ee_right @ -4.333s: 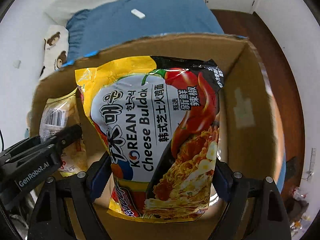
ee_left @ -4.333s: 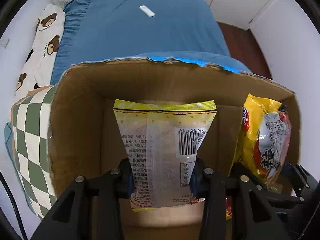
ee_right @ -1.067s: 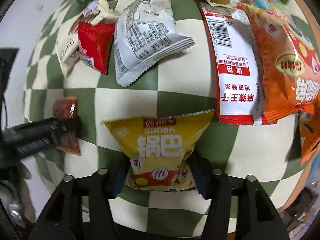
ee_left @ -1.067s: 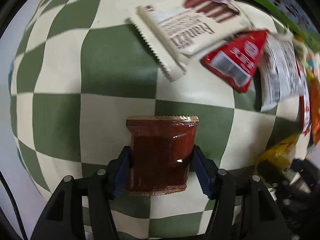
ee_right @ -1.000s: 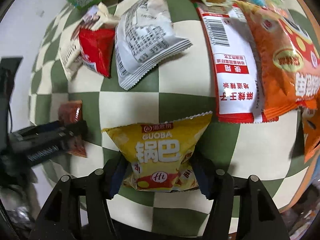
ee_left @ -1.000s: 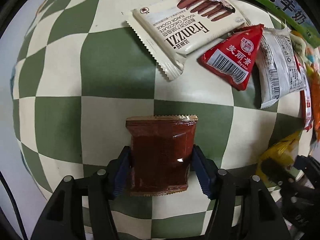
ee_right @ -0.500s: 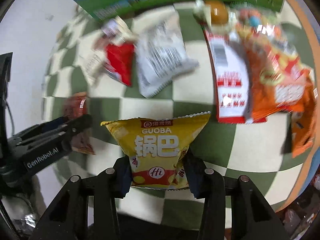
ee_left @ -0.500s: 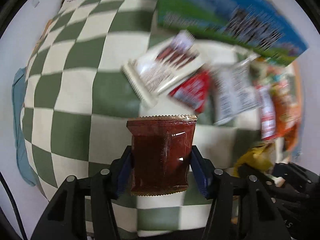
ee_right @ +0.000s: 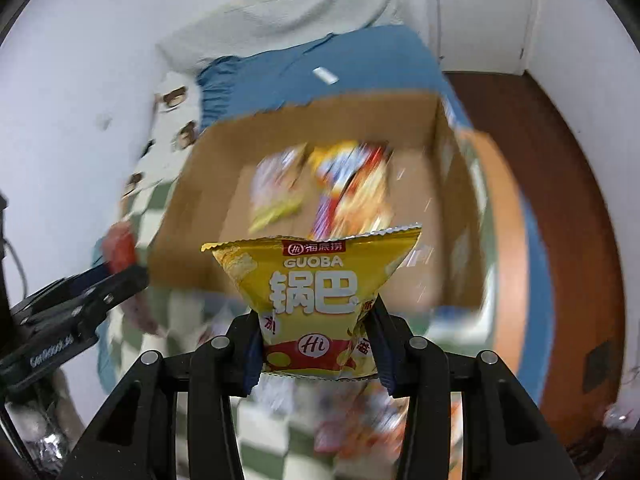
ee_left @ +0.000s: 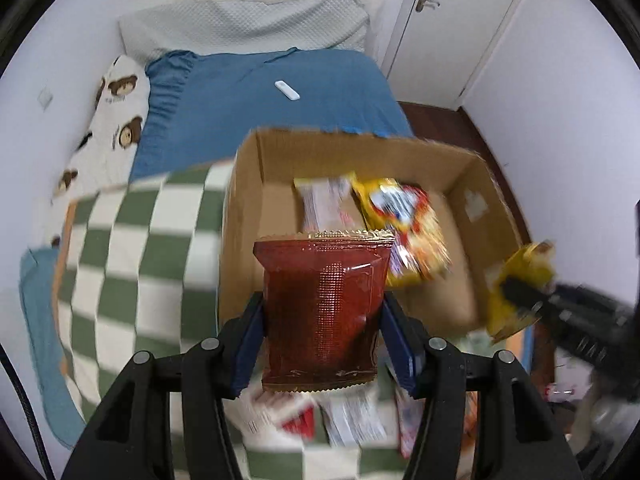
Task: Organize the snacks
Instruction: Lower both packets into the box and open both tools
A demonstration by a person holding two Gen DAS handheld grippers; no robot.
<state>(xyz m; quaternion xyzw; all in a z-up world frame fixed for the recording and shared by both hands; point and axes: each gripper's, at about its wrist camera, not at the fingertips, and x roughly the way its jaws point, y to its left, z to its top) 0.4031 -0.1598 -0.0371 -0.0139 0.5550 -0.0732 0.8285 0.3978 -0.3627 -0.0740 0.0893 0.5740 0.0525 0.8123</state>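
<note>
Bed with blue cover (ee_left: 256,96), running back to a white wall; white slim remote-like item (ee_left: 287,90) lying on the cover; bear-print pillow (ee_left: 112,120) along its left edge. Green-and-white checked cloth (ee_left: 120,264) spread in the foreground, loose snack packets lying blurred on it near the bottom of the left wrist view. Cardboard box (ee_left: 472,168), open-topped, standing on the bed past the cloth; inside it, a yellow noodle bag (ee_left: 404,216) and a pale packet (ee_left: 326,204) beside it, both blurred. Left gripper (ee_left: 322,324), fingers clamped on either side of a dark red sachet (ee_left: 322,304), held upright in front of the box's near wall. Right gripper (ee_right: 316,340), fingers pinched on the lower part of a yellow GUOBA packet (ee_right: 314,280), held upright above the near rim of the box.
</note>
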